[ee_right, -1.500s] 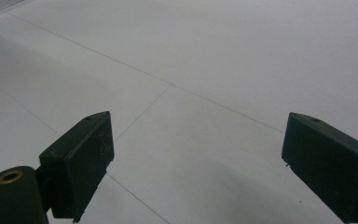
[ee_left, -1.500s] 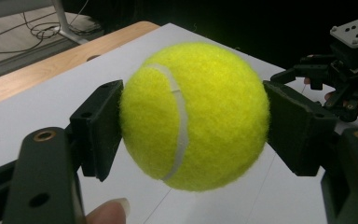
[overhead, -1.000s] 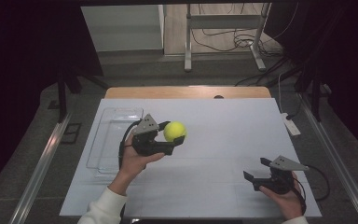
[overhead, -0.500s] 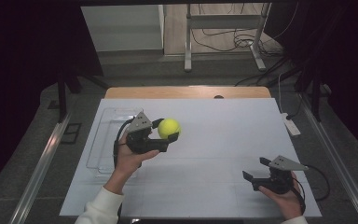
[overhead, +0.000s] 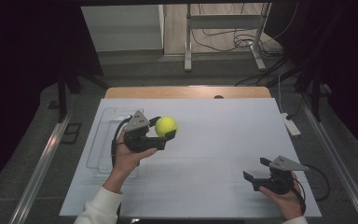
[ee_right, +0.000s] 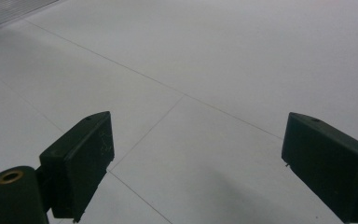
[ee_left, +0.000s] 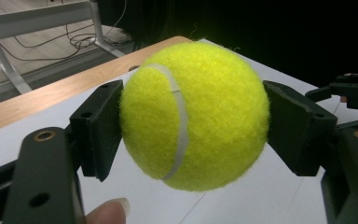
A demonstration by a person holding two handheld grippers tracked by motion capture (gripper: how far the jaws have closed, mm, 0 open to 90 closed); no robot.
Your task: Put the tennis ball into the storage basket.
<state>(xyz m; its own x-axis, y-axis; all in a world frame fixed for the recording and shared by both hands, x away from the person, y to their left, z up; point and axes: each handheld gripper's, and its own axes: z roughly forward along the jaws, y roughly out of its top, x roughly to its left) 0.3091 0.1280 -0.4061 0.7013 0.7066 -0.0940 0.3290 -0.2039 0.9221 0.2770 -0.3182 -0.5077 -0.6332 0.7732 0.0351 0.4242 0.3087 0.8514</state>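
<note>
- The left gripper has its fingers clamped on a yellow tennis ball, one pad on each side of it; in the left gripper view the ball sits squarely between them with its white seam curving down the front
- The ball is held up off the white surface, just to the right of the clear plastic tray that lies at the surface's left edge
- The step in hand looks like the carry: the ball is gripped and lifted, and the tray is the nearest place it could go, though whether it is headed there or away I cannot tell from this
- If the tray is the goal, the next move calls for swinging the ball left until it is over the tray, lowering it inside the rim, and only then parting the fingers, since a ball let go high will bounce or roll off
- The right gripper rests low, well to the right of the tray near the front edge; its fingers stand wide apart with nothing between them but bare surface
- No brand, label or writing can be read on the ball, the tray or either gripper
</note>
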